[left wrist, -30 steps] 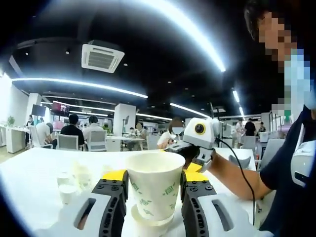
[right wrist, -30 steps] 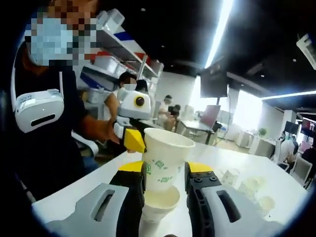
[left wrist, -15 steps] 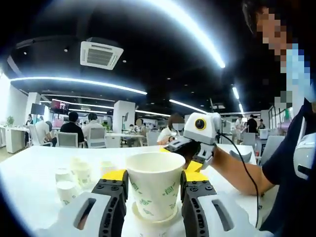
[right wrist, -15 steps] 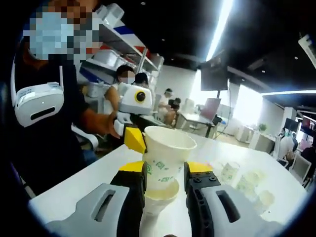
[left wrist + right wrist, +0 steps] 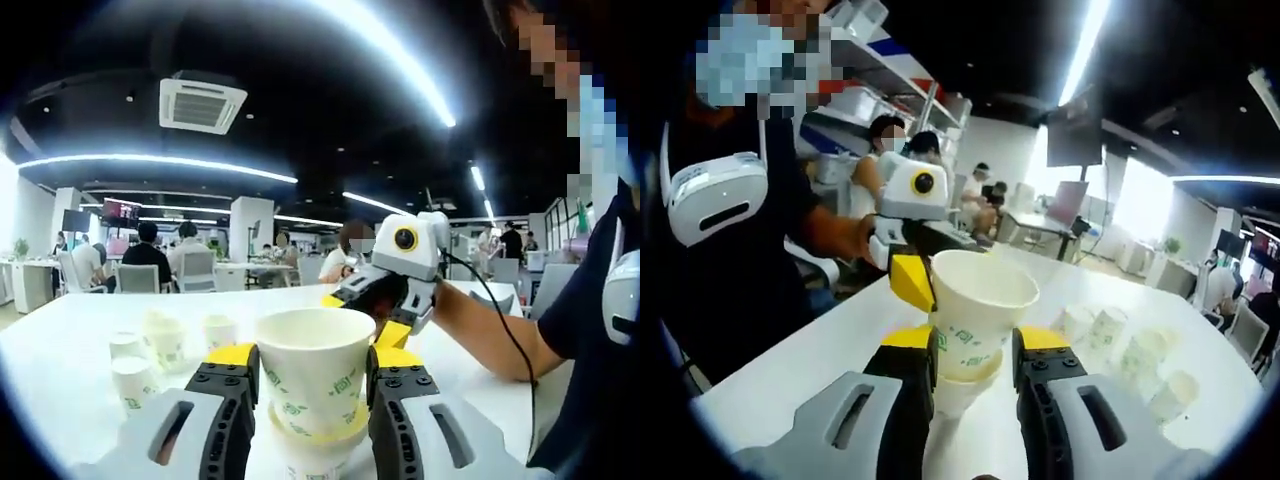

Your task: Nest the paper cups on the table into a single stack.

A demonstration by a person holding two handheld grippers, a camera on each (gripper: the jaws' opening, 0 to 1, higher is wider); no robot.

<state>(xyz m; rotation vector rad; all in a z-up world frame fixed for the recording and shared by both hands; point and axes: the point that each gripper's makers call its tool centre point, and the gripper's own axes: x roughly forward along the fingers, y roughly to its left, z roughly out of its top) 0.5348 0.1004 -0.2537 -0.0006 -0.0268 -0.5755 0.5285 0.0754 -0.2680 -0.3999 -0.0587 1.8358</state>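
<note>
Left gripper view: left tongs (image 5: 312, 385) clamp white green-printed paper cup (image 5: 315, 375), seated in another cup's mouth above white surface (image 5: 70, 335). Right tongs (image 5: 973, 375) grip it too. Loose paper cups (image 5: 160, 350) stand nearby.

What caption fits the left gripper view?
White green-printed paper cup between the left gripper fingers, loose paper cups waiting on the white table.

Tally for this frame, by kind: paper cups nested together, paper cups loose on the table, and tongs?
nested cups, held between the tongs: 2
loose cups on the table: 4
tongs, left tongs and right tongs: 2
Total: 8 (6 cups, 2 tongs)
</note>
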